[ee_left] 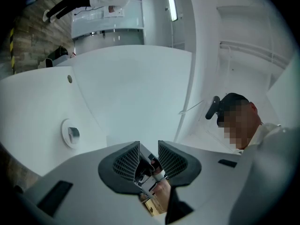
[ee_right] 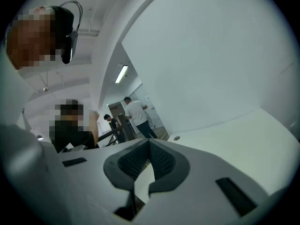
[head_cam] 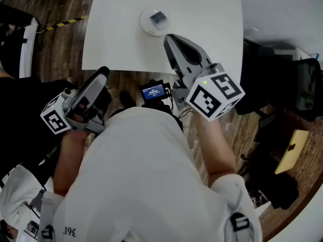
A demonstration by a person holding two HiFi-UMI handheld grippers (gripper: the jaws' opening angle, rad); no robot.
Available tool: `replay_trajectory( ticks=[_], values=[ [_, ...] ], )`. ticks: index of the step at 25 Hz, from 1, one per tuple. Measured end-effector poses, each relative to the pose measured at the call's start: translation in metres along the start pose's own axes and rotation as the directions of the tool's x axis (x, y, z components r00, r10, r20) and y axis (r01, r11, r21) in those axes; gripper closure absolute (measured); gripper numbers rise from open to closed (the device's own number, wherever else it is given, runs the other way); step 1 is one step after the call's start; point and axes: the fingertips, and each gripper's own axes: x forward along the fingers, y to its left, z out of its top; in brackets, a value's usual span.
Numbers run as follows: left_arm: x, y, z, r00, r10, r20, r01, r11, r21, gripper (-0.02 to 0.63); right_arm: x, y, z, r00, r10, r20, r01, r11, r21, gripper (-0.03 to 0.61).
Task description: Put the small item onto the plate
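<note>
Our left hand-held gripper (ee_left: 149, 150) hangs well short of the plate (head_cam: 146, 27), to its near left, with its jaws a little apart and nothing between them. The small item (head_cam: 158, 18), a dark greyish block, already lies in the middle of the plate, which stands on the white surface (head_cam: 207, 14). Our right hand-held gripper (ee_right: 149, 146) points at the plate from its near right, tips close to the rim, jaws pressed together and empty. We judge the item light, stiff and perhaps slick; we'd pinch it by two opposite sides.
</note>
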Motion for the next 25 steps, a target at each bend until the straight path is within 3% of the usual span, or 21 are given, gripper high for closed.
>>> replay_trajectory(
  ticks=[3, 10, 17, 22, 25],
  values=[
    [0.0, -0.006, 0.002, 1.0, -0.019, 0.001, 0.019, 1.0, 0.014, 0.492, -0.009, 0.013, 0.011, 0.999, 0.032, 0.034, -0.032, 0.999, 0.02, 0.578],
    [0.013, -0.029, 0.001, 0.995, -0.093, -0.034, 0.094, 0.995, 0.04, 0.492, -0.022, 0.046, 0.043, 0.991, 0.088, 0.097, -0.084, 0.995, -0.045, 0.578],
    [0.008, -0.051, 0.002, 0.994, -0.103, -0.046, 0.105, 0.993, 0.043, 0.492, -0.035, 0.075, 0.06, 0.989, 0.09, 0.119, -0.076, 0.99, -0.121, 0.578],
    [0.014, -0.039, 0.0, 0.992, -0.111, -0.061, 0.113, 0.993, 0.02, 0.492, -0.033, 0.067, 0.058, 0.992, 0.064, 0.109, -0.044, 0.983, -0.178, 0.578],
    [0.006, -0.062, -0.004, 0.991, -0.119, -0.066, 0.121, 0.993, 0.013, 0.492, -0.042, 0.091, 0.059, 0.993, 0.06, 0.1, -0.038, 0.977, -0.209, 0.578]
  ],
)
